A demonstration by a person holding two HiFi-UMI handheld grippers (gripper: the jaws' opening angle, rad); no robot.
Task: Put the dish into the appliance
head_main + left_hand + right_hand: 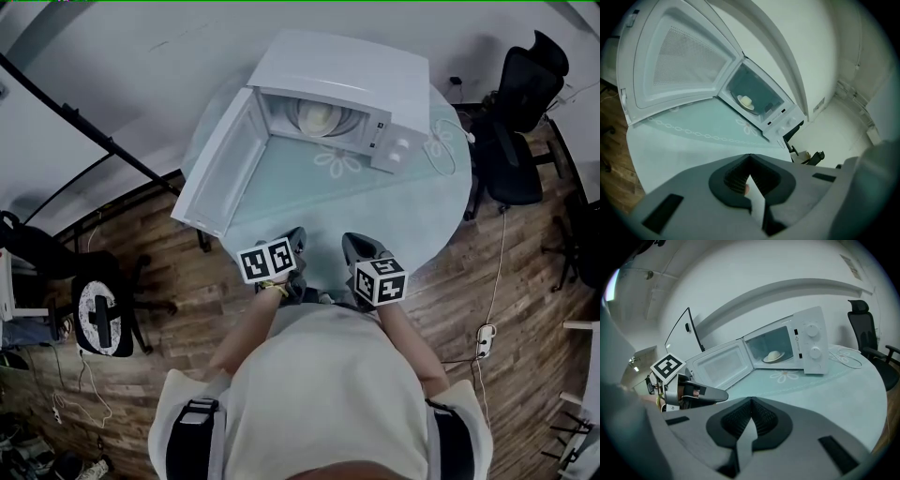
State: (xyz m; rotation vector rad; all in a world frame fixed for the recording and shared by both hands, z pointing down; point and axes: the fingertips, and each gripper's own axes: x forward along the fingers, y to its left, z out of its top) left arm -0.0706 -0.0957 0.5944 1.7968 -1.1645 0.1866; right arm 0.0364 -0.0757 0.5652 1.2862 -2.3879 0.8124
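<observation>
Fingers (693, 183) closed on nothing, the left gripper (294, 236) and right gripper (351, 242) hover at the near edge of the bench (422, 202), well short of the dish (317, 116), which already sits inside the microwave (347, 70), its open door (217, 169) swung out nearer the left gripper.

Round pale-green table (422, 220); white microwave (347, 73) on it, door (220, 169) open; white cable (442, 150) beside.

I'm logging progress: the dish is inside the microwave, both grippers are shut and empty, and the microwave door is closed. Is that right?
No. The microwave door stands wide open, as the head view shows. The dish is inside the microwave, and the left gripper and right gripper are shut and empty.
</observation>
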